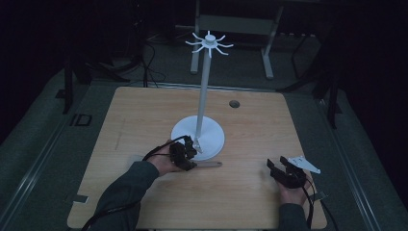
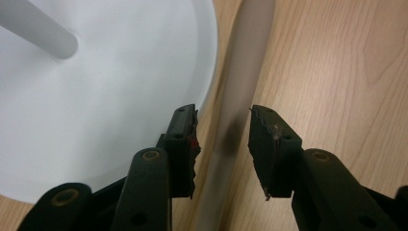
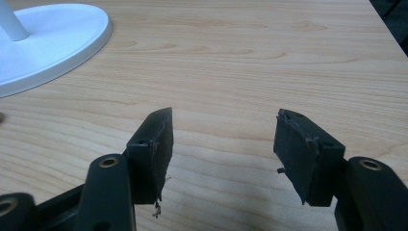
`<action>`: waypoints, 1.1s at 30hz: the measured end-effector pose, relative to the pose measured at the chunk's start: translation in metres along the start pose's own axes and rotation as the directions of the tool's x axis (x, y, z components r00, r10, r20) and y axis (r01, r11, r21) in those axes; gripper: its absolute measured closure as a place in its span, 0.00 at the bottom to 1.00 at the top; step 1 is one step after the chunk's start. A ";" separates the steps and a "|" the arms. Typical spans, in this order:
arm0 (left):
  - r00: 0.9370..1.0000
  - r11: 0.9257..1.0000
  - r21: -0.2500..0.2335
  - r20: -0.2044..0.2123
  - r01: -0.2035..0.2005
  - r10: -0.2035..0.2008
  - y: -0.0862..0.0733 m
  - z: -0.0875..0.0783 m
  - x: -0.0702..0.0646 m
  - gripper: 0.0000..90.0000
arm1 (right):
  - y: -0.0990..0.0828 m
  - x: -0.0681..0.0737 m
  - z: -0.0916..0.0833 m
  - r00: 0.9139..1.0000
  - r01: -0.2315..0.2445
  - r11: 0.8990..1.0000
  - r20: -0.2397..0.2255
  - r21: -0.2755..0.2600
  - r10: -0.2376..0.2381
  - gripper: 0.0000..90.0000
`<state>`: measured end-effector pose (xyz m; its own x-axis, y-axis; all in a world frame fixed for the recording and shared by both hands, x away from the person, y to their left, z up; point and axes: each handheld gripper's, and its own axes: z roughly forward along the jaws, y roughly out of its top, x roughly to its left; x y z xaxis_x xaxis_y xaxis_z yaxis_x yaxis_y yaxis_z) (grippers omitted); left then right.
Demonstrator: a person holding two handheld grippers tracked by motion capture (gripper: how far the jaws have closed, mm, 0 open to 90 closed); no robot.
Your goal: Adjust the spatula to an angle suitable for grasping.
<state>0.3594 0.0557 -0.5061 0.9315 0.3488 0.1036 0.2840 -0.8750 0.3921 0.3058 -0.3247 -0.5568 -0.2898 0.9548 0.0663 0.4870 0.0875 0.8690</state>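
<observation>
A white stand rises from a round base (image 1: 211,139) near the table's middle, with a thin pole (image 1: 203,91) and a ring of hooks on top (image 1: 209,43). A slim grey-beige stick (image 1: 211,164) lies flat on the table against the base's near edge. My left gripper (image 1: 188,156) is lowered over one end of it. In the left gripper view the stick (image 2: 240,72) runs between the open jaws of the left gripper (image 2: 222,118), with a gap on each side, beside the base (image 2: 110,96). My right gripper (image 1: 275,169) rests open at the near right, and nothing lies between the jaws of this right gripper (image 3: 223,120).
The wooden table (image 1: 144,120) has a small round cable hole (image 1: 234,104) at the back right. The stand's base (image 3: 53,43) lies far left of the right gripper. A metal frame (image 1: 267,53) stands on the dark floor behind the table.
</observation>
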 end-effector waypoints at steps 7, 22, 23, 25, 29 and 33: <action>0.999 0.993 0.104 0.013 -0.048 0.047 0.006 0.006 0.000 0.74 | 0.000 0.000 0.000 1.000 0.000 1.000 -0.001 0.000 0.000 0.43; 0.992 0.964 0.233 0.055 -0.125 0.116 0.021 0.017 0.001 0.81 | 0.000 0.000 0.000 1.000 -0.002 1.000 -0.003 0.001 0.002 0.43; 0.991 0.962 0.239 0.059 -0.131 0.120 0.022 0.018 0.001 0.81 | 0.000 -0.001 0.000 1.000 -0.002 1.000 -0.003 0.001 0.002 0.43; 0.990 0.958 0.251 0.065 -0.139 0.127 0.024 0.020 0.002 0.81 | 0.000 -0.001 0.000 1.000 -0.002 1.000 -0.004 0.001 0.002 0.43; 0.988 0.951 0.272 0.081 -0.148 0.131 0.027 0.023 0.003 0.81 | 0.000 -0.001 0.000 1.000 -0.002 1.000 -0.004 0.001 0.002 0.43; 0.987 0.944 0.290 0.091 -0.156 0.135 0.029 0.025 0.004 0.81 | 0.000 -0.001 0.000 1.000 -0.001 1.000 -0.004 0.001 0.001 0.43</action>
<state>0.3769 0.0230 -0.5174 0.9781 0.1952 0.0718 0.1887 -0.9780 0.0885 0.3061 -0.3252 -0.5569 -0.2927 0.9537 0.0693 0.4879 0.0866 0.8686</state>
